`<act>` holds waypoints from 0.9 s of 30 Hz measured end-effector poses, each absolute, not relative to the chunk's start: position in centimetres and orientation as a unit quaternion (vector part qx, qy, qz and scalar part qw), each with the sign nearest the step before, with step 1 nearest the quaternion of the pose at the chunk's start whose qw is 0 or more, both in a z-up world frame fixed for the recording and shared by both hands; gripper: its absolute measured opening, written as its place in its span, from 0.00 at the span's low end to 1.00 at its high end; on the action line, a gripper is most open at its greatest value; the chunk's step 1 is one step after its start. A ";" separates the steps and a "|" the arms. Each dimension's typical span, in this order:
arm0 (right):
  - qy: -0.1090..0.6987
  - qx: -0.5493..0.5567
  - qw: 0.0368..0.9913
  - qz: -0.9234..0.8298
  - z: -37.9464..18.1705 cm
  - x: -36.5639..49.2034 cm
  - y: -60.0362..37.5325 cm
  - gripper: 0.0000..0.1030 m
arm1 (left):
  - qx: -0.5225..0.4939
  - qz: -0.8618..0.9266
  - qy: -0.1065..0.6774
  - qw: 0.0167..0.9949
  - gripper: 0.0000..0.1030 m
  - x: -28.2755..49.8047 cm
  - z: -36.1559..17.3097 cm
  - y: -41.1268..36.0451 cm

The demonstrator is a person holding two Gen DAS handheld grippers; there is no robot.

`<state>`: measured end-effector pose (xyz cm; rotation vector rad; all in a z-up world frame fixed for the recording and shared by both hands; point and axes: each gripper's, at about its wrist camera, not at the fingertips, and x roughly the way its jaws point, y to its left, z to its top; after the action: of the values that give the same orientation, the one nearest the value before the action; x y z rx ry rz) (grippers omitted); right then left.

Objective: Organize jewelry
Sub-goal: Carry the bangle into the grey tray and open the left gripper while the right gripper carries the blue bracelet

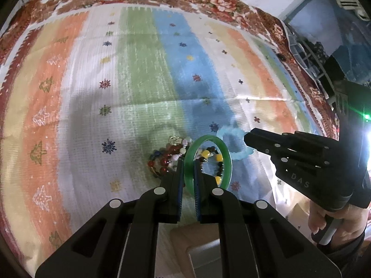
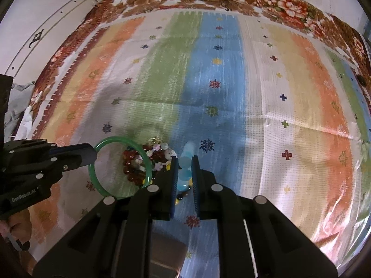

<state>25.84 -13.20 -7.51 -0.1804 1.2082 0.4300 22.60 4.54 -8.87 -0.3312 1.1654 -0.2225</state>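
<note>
My left gripper [image 1: 188,162] is shut on a green bangle [image 1: 222,146], which stands on edge above the cloth. In the right wrist view the same green bangle [image 2: 97,180] hangs from the left gripper [image 2: 91,154] at the left. My right gripper [image 2: 184,162] is shut on a pale blue beaded bracelet [image 2: 185,173]. From the left wrist view that pale blue bracelet [image 1: 228,139] hangs at the tip of the right gripper [image 1: 247,139]. A heap of red, white, yellow and black bead bracelets [image 1: 169,156] lies on the cloth below both grippers; the bead heap [image 2: 148,159] shows through the bangle.
A striped cloth [image 1: 139,69] with small snowflake and tree motifs covers a floral bedspread [image 1: 218,0]. A wooden box [image 1: 197,250] sits at the near edge under the grippers. A hand [image 1: 336,217] holds the right gripper's handle. Dark furniture [image 1: 324,53] stands at the far right.
</note>
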 end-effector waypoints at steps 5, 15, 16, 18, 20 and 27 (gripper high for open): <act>0.550 -0.082 0.804 0.209 -5.9 24.9 -13.5 0.13 | -0.146 -0.104 0.535 0.826 0.07 21.7 -7.5 4.2; 0.523 -0.080 0.815 0.235 -2.9 22.1 -13.4 0.13 | -0.162 -0.124 0.513 0.834 0.07 18.3 -5.2 4.1; 0.520 -0.079 0.816 0.239 -2.7 21.6 -13.5 0.13 | -0.161 -0.124 0.511 0.835 0.07 17.9 -5.0 4.0; 0.516 -0.079 0.817 0.245 -2.2 20.9 -13.5 0.13 | -0.161 -0.126 0.506 0.838 0.07 17.0 -4.6 3.7; 0.510 -0.078 0.819 0.252 -1.7 20.0 -13.6 0.13 | -0.160 -0.129 0.502 0.840 0.07 16.1 -4.3 3.2; 0.500 -0.077 0.819 0.272 -0.9 17.1 -14.1 0.13 | -0.148 -0.136 0.494 0.846 0.07 14.5 -3.9 1.9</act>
<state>17.08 -14.08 -0.90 -0.1650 1.0643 0.5793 14.51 1.88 -3.92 -0.3120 1.0413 -0.2868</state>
